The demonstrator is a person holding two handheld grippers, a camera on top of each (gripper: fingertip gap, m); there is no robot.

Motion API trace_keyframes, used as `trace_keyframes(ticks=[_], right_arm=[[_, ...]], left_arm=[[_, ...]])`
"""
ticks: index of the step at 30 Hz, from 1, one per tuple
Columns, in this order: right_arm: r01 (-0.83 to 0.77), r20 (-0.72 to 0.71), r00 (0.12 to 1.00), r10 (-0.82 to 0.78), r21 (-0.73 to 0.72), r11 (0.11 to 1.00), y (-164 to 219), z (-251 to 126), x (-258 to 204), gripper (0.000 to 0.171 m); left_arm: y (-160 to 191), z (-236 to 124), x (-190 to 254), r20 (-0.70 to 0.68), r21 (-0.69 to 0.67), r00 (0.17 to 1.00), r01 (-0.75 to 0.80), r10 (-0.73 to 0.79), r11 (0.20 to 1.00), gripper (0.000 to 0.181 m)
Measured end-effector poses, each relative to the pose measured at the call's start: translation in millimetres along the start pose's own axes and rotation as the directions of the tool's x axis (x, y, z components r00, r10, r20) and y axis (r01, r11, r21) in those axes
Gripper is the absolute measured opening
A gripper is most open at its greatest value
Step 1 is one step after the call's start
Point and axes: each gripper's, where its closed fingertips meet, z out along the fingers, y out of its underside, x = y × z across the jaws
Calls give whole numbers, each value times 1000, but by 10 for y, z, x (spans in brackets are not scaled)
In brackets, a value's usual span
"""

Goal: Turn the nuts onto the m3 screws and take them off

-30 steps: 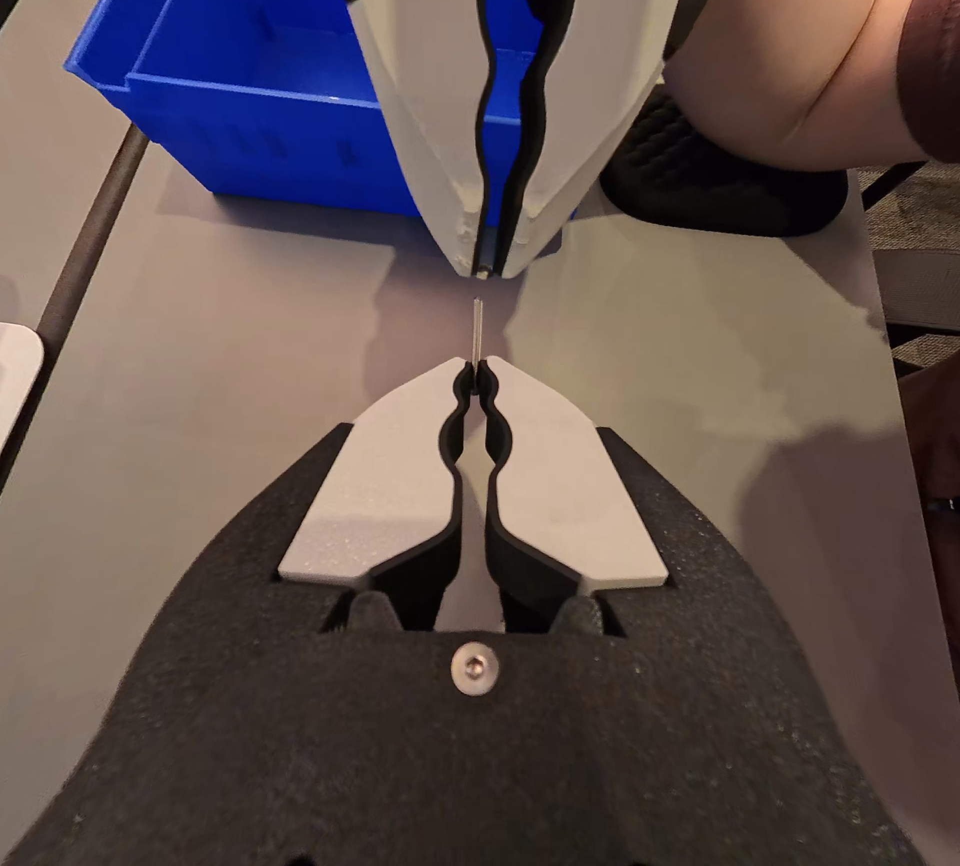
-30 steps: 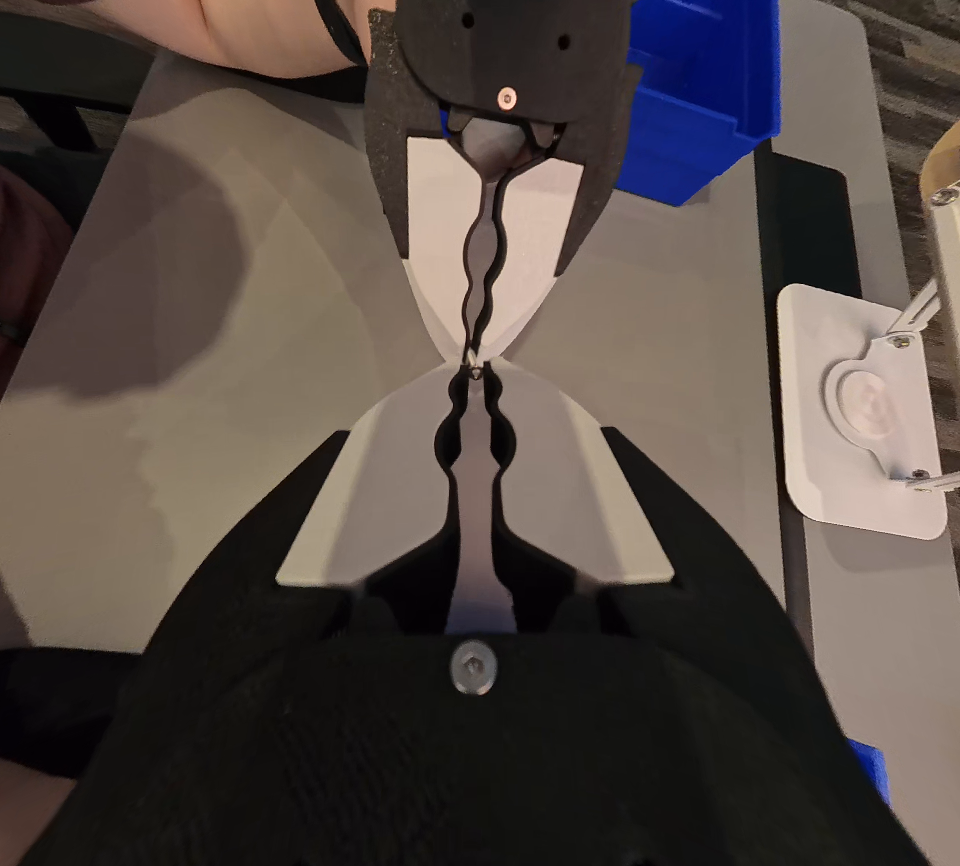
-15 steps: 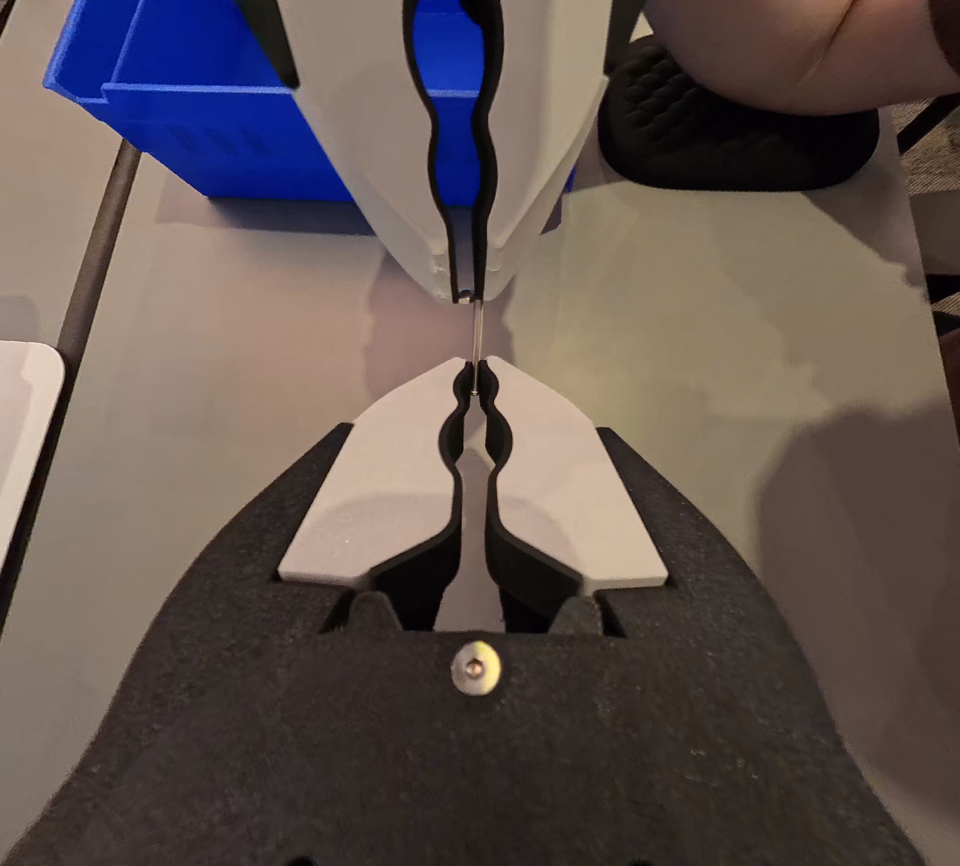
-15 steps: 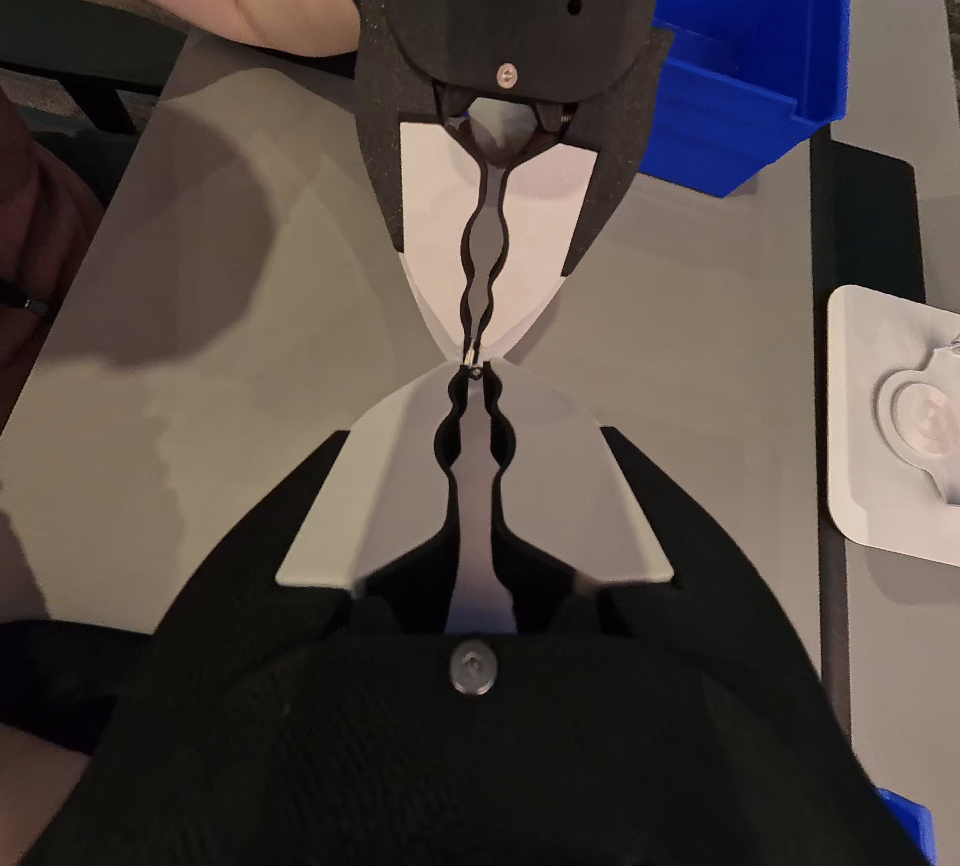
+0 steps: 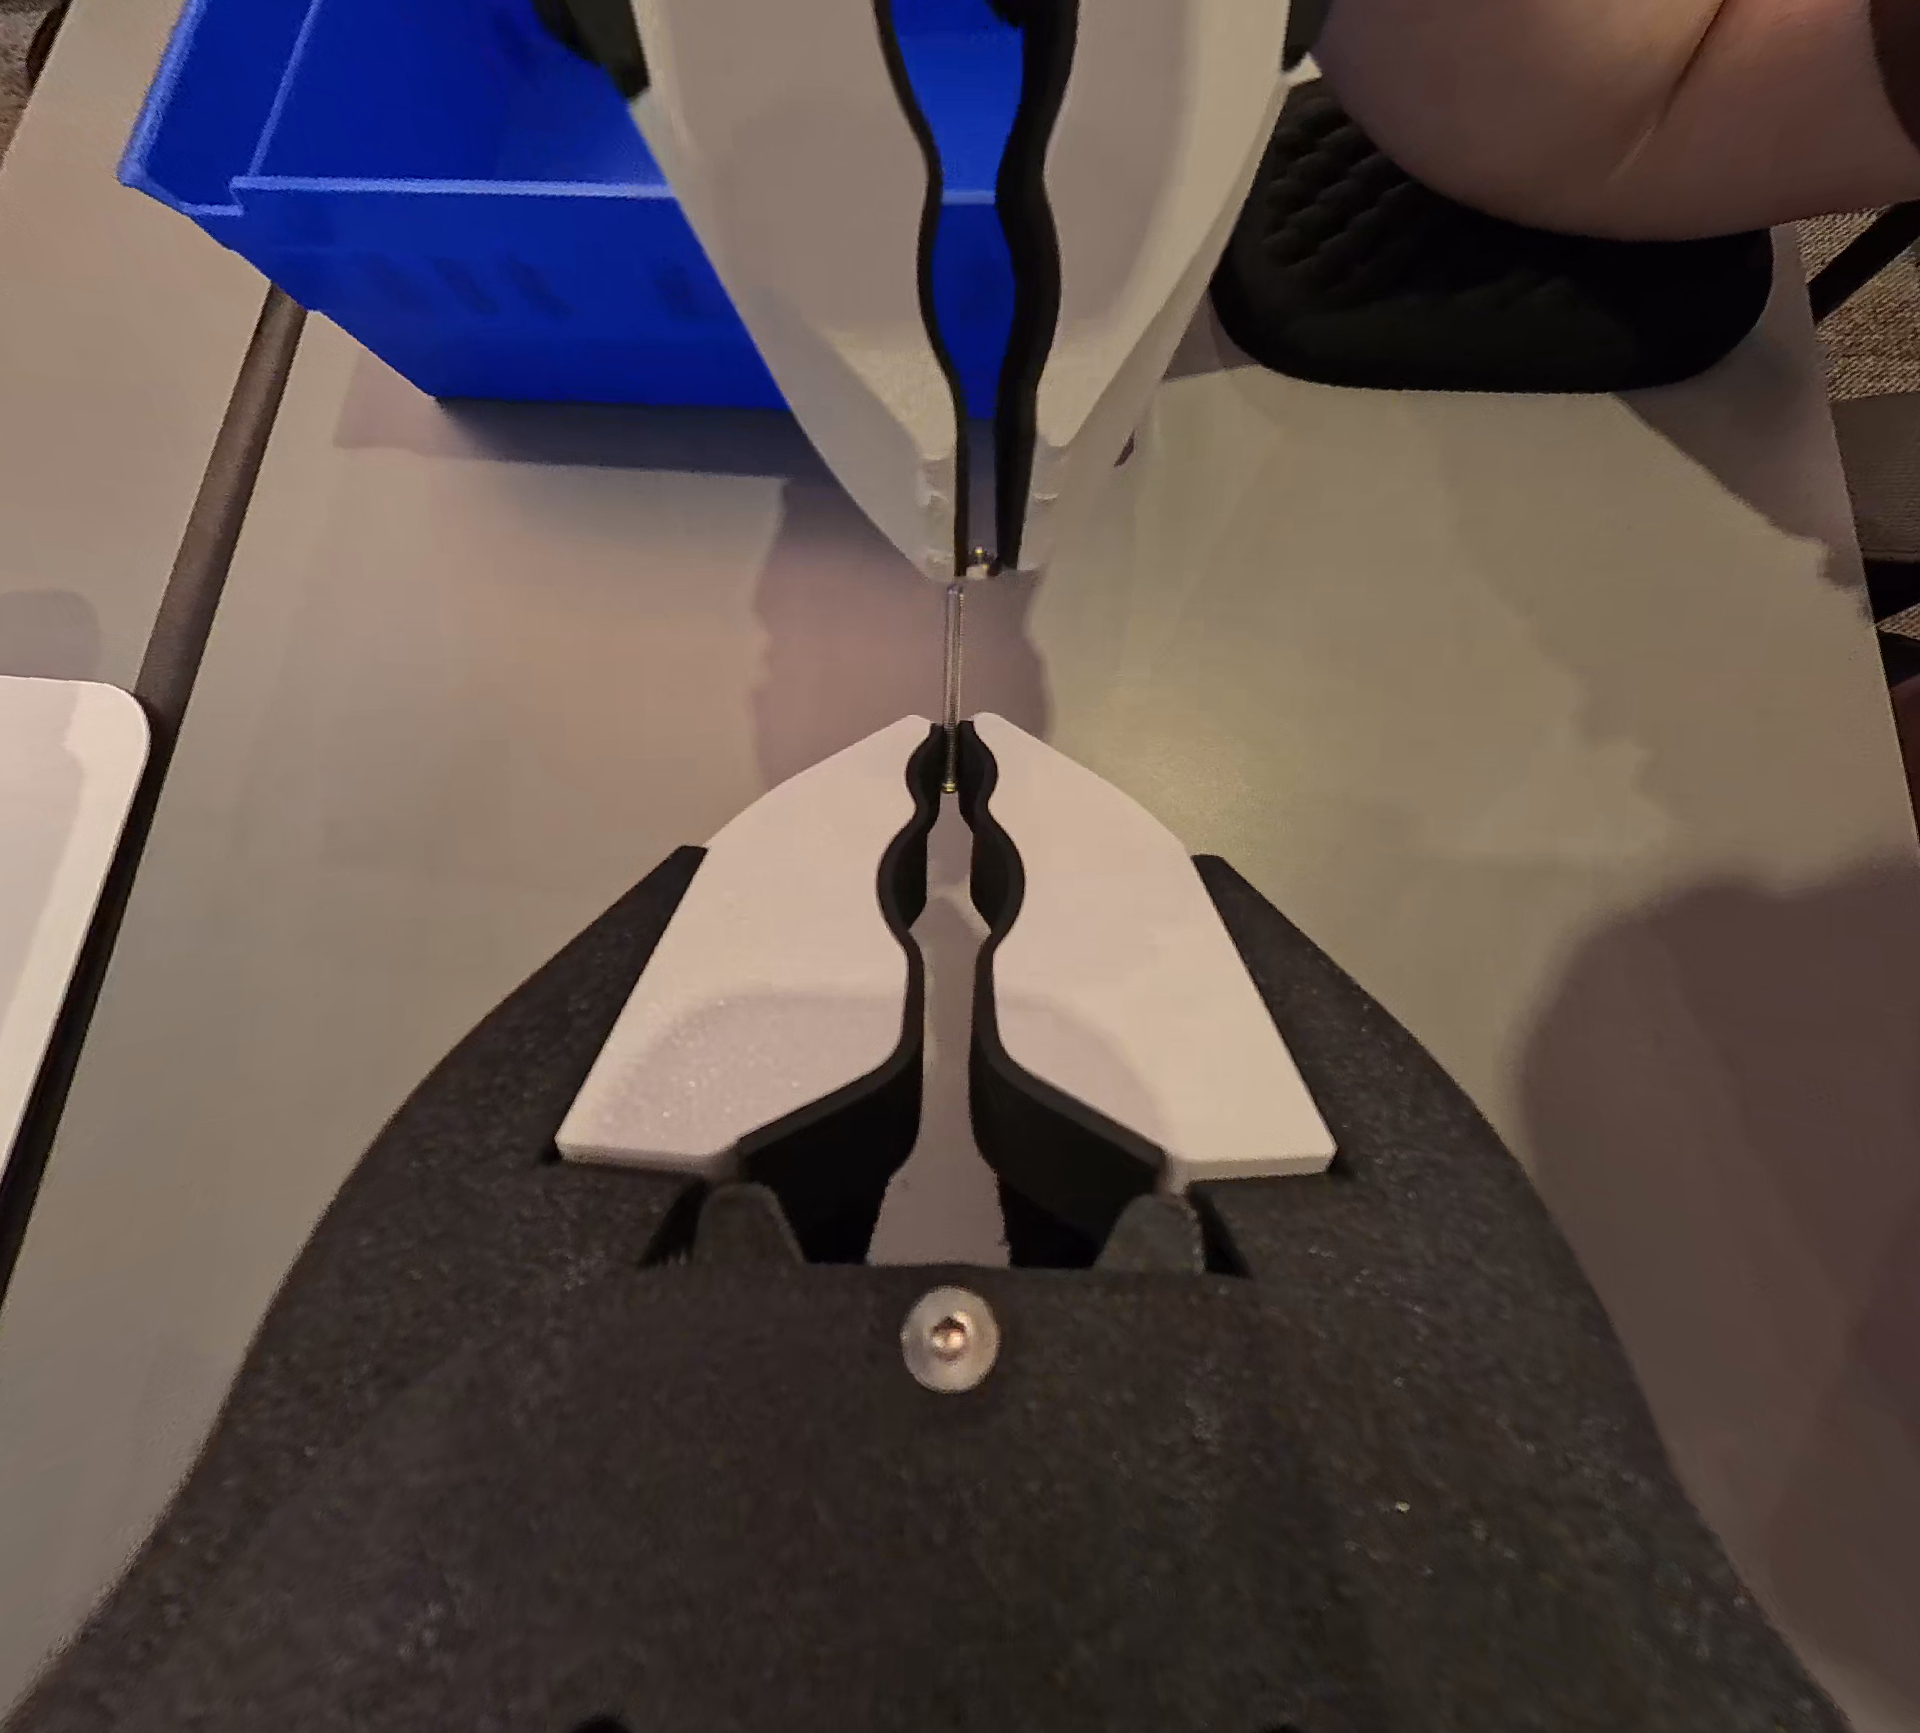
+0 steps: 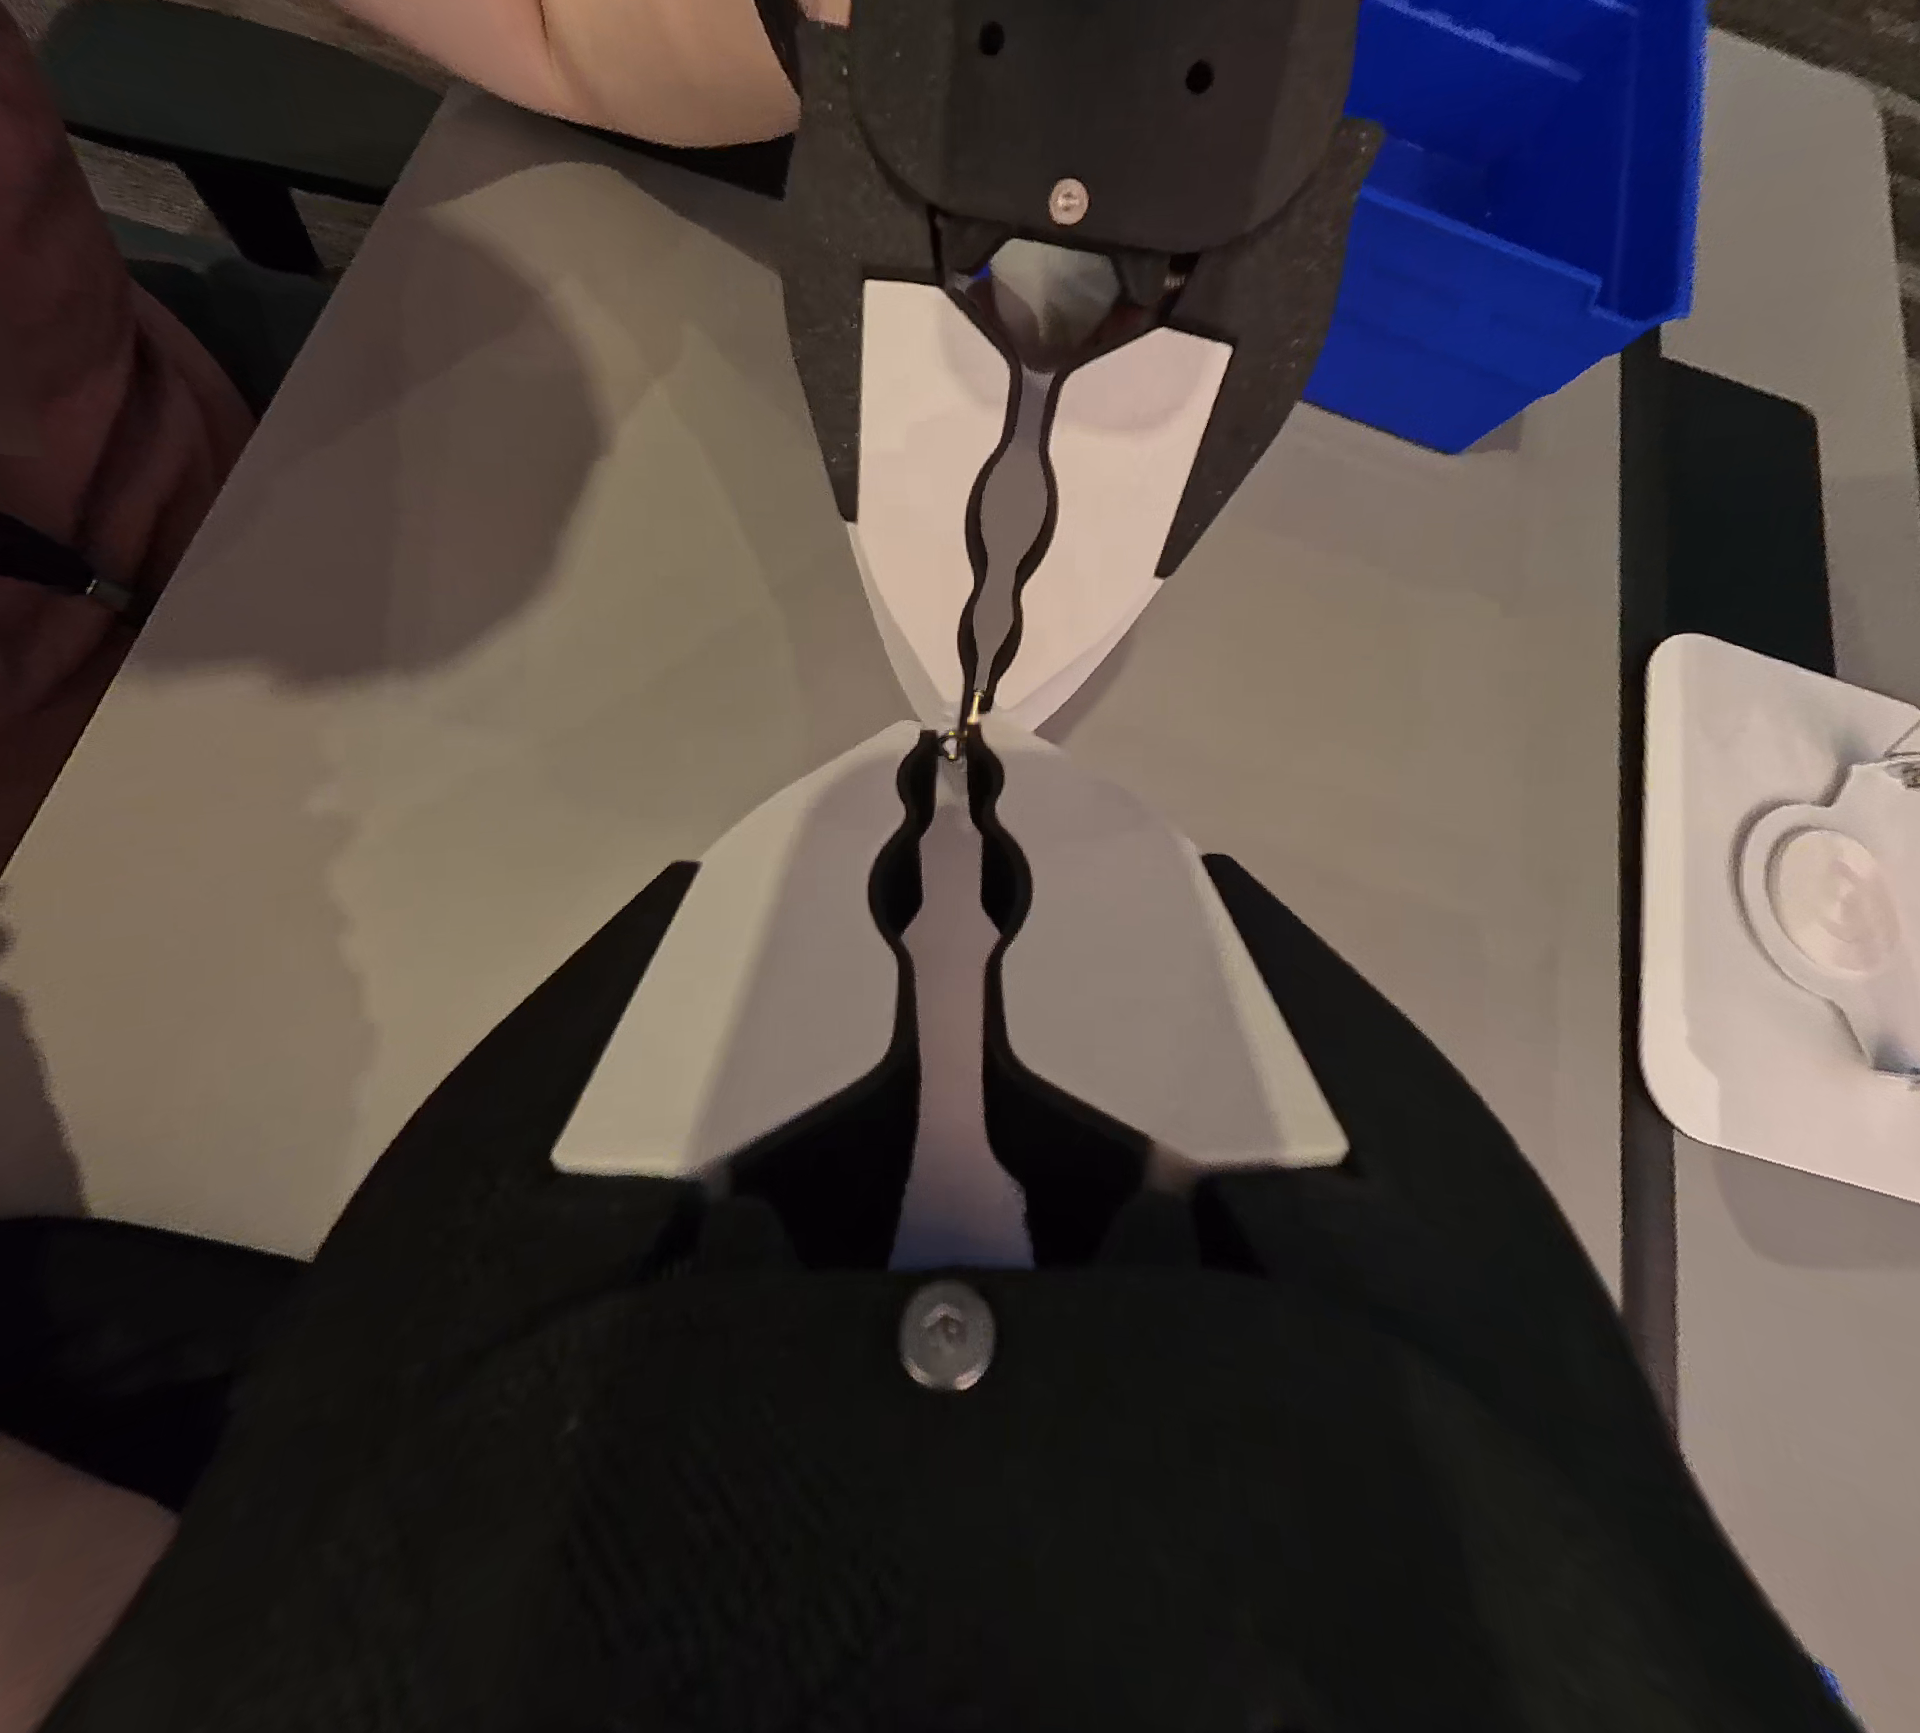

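Bench items, background only

Grey table (image 5: 499,748); blue plastic bin (image 5: 436,156), open-topped, at its far side; black mesh cushion (image 5: 1455,312) near the bin, on the table edge; white rounded tray (image 6: 1766,904) on the neighbouring surface, bearing a clear moulded part; dark gap between both surfaces.

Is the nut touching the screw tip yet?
Cannot tell. In the left wrist view the screw reaches the nut, but any gap is too small to see.
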Motion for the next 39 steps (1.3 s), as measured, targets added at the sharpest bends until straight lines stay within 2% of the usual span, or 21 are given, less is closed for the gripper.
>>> trace_keyframes(ticks=[5,9,12,33,39], right_arm=[[61,-67,996,-62,-21,998,12,-38,56,6],[105,-122,988,-97,56,993,-135,-149,86,6],[124,-133,985,-113,78,989,-177,-199,73,6],[124,-35,992,-123,24,992,-59,-69,-47,6],[39,-13,999,-40,-19,999,9,-9,-32,6]], left_arm=[[-112,-63,-25,-58,99,994,99,-94,990,2],[-219,-148,6,-126,180,985,141,-119,973,2],[-232,-160,-7,-113,189,987,135,-115,973,2],[-165,-79,119,-122,121,992,54,-40,991,2],[-82,-26,70,-37,43,999,17,-15,999,2]])
